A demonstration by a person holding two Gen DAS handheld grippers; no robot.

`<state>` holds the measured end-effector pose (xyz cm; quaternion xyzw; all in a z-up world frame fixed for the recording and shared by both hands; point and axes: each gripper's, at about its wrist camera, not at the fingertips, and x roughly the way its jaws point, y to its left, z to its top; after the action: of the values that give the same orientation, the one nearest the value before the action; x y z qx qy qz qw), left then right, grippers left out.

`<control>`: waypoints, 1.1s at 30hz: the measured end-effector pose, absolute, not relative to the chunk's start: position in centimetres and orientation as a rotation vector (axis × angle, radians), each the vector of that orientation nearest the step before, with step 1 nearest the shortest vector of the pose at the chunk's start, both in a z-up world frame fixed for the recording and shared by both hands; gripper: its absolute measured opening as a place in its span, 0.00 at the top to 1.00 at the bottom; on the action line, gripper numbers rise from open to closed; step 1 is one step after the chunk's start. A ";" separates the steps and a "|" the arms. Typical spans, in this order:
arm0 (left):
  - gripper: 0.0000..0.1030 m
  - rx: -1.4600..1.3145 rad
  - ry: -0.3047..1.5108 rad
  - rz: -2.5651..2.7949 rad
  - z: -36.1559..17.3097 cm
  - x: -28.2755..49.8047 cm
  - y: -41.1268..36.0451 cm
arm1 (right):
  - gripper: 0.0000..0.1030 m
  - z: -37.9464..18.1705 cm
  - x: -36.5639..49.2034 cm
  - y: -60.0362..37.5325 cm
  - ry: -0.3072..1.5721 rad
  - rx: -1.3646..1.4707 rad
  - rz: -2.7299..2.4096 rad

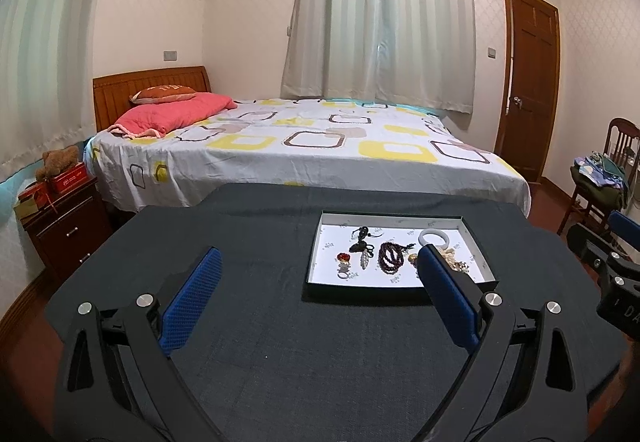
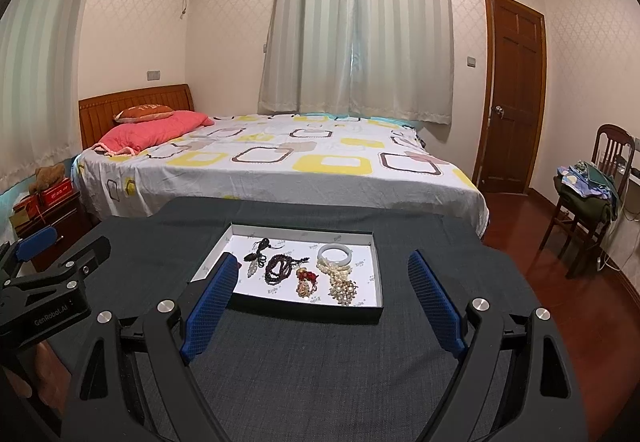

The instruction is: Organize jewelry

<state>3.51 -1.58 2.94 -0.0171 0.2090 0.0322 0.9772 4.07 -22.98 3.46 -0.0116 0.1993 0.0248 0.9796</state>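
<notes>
A shallow black tray (image 1: 392, 217) with a white floor sits on the dark grey cloth-covered table (image 1: 280, 322). Inside lie a black pendant (image 2: 262, 245), a dark red bead bracelet (image 2: 280, 268), a red ornament (image 2: 306, 277), a white bangle (image 2: 335, 254) and a pearl piece (image 2: 343, 284). My left gripper (image 1: 319, 254) is open above the table, left of and short of the tray, and its right finger hides part of the pearls. My right gripper (image 2: 323, 258) is open just before the tray's near edge. Nothing is between either pair of fingers.
Beyond the table stands a bed (image 2: 280, 170) with a patterned sheet. A nightstand (image 1: 64, 234) with a teddy bear is at far left. A chair (image 2: 588, 202) piled with clothes stands at right by a wooden door (image 2: 512, 94).
</notes>
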 end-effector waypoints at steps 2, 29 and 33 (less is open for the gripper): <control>0.07 -0.029 0.425 0.063 2.9 3.5 -1.7 | 0.19 3.4 4.1 -23.0 0.401 -0.023 0.050; 0.04 -0.027 0.430 0.062 2.8 4.3 -1.2 | 0.19 2.3 5.1 -22.7 0.436 -0.024 0.061; 0.04 -0.026 0.441 0.076 2.5 4.7 -0.9 | 0.19 2.0 5.4 -22.7 0.443 -0.023 0.058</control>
<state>4.73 -0.90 2.49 -0.0130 0.2184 0.0375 0.9750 5.40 -22.73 2.03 -0.0115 0.2197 0.0289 0.9751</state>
